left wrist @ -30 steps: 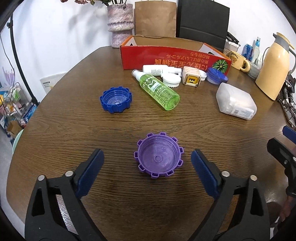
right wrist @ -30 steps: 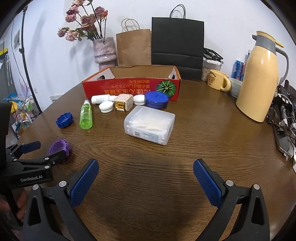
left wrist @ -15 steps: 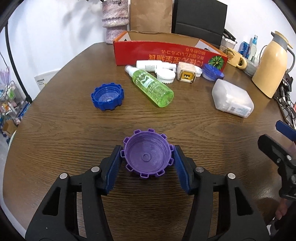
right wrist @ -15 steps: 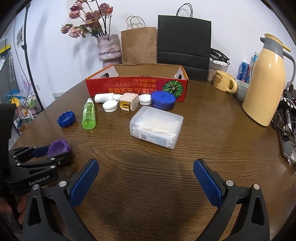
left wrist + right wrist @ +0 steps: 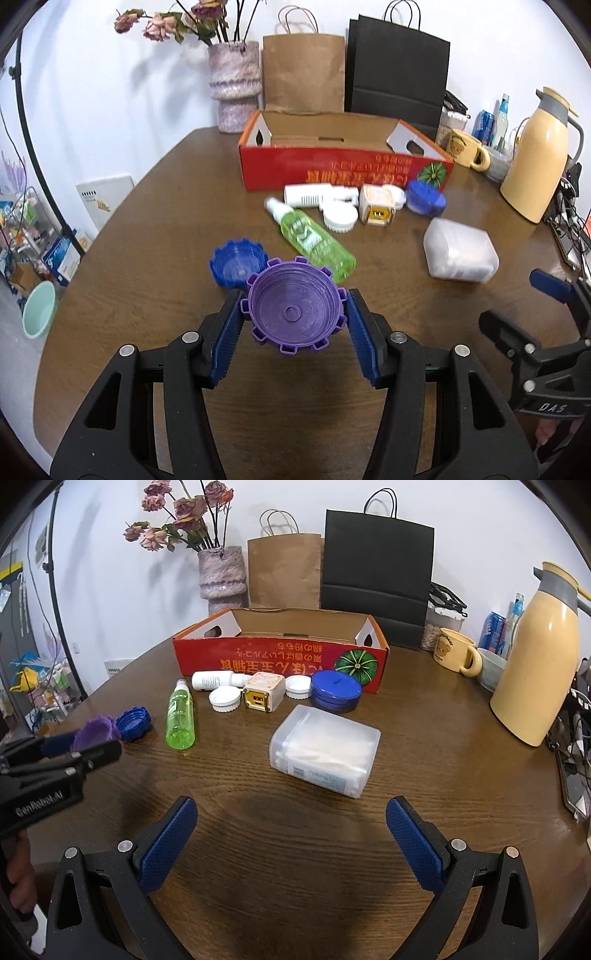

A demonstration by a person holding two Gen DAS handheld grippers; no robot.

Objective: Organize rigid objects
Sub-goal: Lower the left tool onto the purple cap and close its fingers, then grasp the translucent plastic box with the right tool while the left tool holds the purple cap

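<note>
Our left gripper point(image 5: 294, 322) is clamped on the purple notched plastic cap point(image 5: 293, 309), held above the brown wooden table point(image 5: 147, 229). Our right gripper point(image 5: 290, 840) hangs with jaws apart and nothing between them. To do this well, we keep the cap level and carry it over the wall of the red cardboard box point(image 5: 343, 168).

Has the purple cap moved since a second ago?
Yes. The purple cap, now clamped in the left gripper, has come up off the table; in the right wrist view it sits beside the blue cap.

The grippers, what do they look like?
Both grippers, left and right, have black plastic arms with triangle holes and silver bolts. Their fingers wear blue ridged pads. White letters are printed on their black bodies.
</note>
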